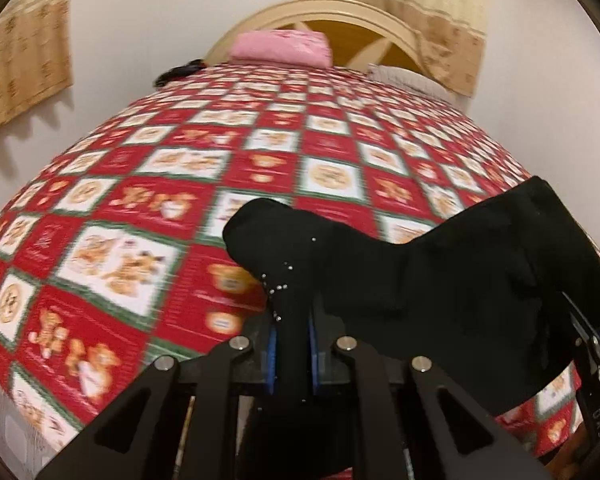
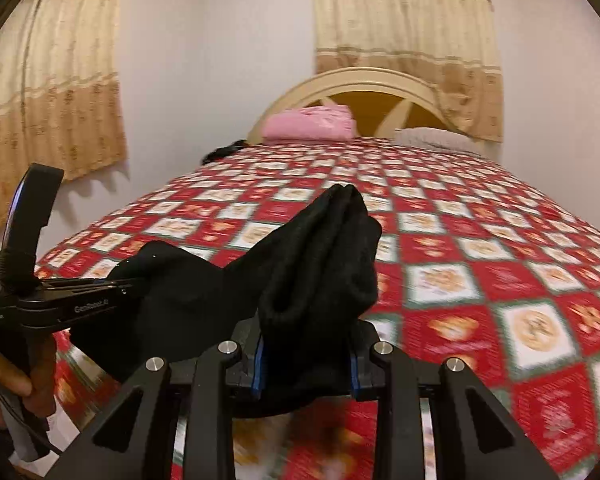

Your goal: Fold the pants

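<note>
The black pants (image 1: 440, 288) hang between both grippers above a bed with a red, white and green teddy-bear quilt (image 1: 148, 216). My left gripper (image 1: 293, 344) is shut on one bunched end of the pants, which has small shiny studs. My right gripper (image 2: 306, 354) is shut on the other bunched end (image 2: 324, 264), which sticks up past the fingers. In the right wrist view the left gripper (image 2: 112, 288) is at the left, held by a hand, with the cloth sagging between the two. In the left wrist view the right gripper's body (image 1: 592, 368) shows at the right edge.
The quilt (image 2: 480, 264) stretches ahead to a cream headboard (image 2: 364, 88). A pink folded cloth (image 2: 312, 122), a grey pillow (image 2: 432, 138) and a dark item (image 2: 224, 150) lie at the head. Curtains (image 2: 48, 112) hang on the walls left and behind.
</note>
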Demonstrator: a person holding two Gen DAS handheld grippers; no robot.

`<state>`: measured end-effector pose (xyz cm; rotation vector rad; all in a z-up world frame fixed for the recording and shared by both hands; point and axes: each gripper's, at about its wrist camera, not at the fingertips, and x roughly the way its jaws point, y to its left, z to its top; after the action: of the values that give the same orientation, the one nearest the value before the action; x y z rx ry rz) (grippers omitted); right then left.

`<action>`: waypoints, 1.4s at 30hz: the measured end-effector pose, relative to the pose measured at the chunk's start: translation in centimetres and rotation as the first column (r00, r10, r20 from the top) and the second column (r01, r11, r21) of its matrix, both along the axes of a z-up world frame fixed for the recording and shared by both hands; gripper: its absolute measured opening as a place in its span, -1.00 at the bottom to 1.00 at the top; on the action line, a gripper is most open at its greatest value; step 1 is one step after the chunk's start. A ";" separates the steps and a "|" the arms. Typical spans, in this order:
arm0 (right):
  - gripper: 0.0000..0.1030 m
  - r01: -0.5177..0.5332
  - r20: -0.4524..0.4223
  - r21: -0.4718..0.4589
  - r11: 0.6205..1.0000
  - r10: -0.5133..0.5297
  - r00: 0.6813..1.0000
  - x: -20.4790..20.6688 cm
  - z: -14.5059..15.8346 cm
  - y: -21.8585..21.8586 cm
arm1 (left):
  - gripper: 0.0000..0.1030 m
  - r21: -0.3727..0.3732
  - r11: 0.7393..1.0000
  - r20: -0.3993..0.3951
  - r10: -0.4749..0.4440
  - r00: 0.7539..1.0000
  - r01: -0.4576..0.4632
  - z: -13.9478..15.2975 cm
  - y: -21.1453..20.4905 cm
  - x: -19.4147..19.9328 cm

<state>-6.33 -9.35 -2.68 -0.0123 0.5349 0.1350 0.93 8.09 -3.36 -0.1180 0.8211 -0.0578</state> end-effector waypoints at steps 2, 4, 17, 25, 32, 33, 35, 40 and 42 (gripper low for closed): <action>-0.40 -0.032 0.004 -0.004 0.999 0.032 0.999 0.8 -0.1 1.6 | -0.76 -0.001 0.999 0.000 0.037 0.999 -0.037 -0.2 1.7 0.3; -0.40 -0.057 0.006 -0.003 0.998 0.057 0.998 1.5 0.0 2.8 | -0.76 -0.014 0.998 -0.003 0.066 0.998 -0.066 -0.4 3.1 0.6; -0.40 -0.211 0.035 0.025 0.977 0.210 0.977 5.9 0.3 9.8 | -0.77 0.000 0.976 0.032 0.220 0.975 -0.220 0.6 10.5 2.0; -0.40 -0.239 0.055 0.101 0.966 0.234 0.971 10.0 0.2 12.4 | -0.77 0.074 0.957 0.088 0.275 0.957 -0.282 1.8 13.2 4.8; -0.40 -0.178 -0.101 0.168 0.970 0.197 0.975 15.0 -4.1 12.7 | -0.77 0.117 0.956 0.014 0.267 0.963 -0.267 -1.2 14.1 7.9; -0.40 -0.172 -0.118 0.168 0.971 0.193 0.974 15.3 -4.5 12.5 | -0.77 0.125 0.955 0.008 0.272 0.962 -0.270 -1.5 14.1 8.0; -0.40 -0.151 -0.159 0.199 0.968 0.183 0.970 15.9 -5.5 11.8 | -0.76 0.138 0.953 -0.005 0.274 0.962 -0.271 -2.3 14.3 8.2; -0.39 -0.132 -0.236 0.198 0.971 0.178 0.955 17.1 -6.5 11.8 | -0.75 0.138 0.952 -0.036 0.282 0.959 -0.275 -3.2 14.8 8.3; -0.39 -0.124 -0.275 0.190 0.974 0.174 0.946 17.7 -7.1 12.0 | -0.73 0.132 0.953 -0.053 0.282 0.958 -0.274 -3.6 15.0 8.5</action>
<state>11.37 2.69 -9.75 0.1362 0.8149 0.3345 9.42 23.14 -6.96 -0.1187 0.8702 0.2644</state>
